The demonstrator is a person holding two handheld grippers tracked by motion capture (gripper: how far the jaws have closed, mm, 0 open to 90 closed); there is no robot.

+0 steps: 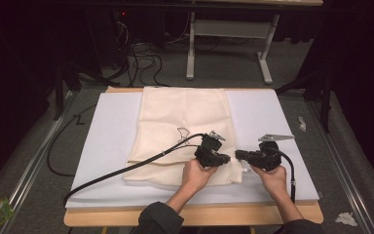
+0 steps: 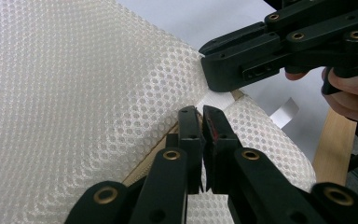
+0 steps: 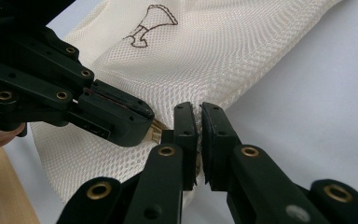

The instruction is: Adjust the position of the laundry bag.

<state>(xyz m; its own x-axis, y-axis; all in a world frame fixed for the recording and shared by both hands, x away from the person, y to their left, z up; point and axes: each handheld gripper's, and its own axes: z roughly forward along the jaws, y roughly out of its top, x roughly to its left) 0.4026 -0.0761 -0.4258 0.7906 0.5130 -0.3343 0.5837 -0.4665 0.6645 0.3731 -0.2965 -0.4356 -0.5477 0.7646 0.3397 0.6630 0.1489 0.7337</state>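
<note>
A cream mesh laundry bag [image 1: 182, 131] lies flat on the white table mat [image 1: 268, 117]. At its near right corner, the left gripper [image 1: 225, 158] and right gripper [image 1: 238, 155] both pinch the fabric edge, jaws nearly closed, likely to work the zipper there.

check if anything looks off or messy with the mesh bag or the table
Nothing looks damaged or spilled. The cream mesh bag lies flat on the white table sheet. Both tongs, left and right, are shut on its near right corner. Crumpled scraps lie on the floor.
</note>
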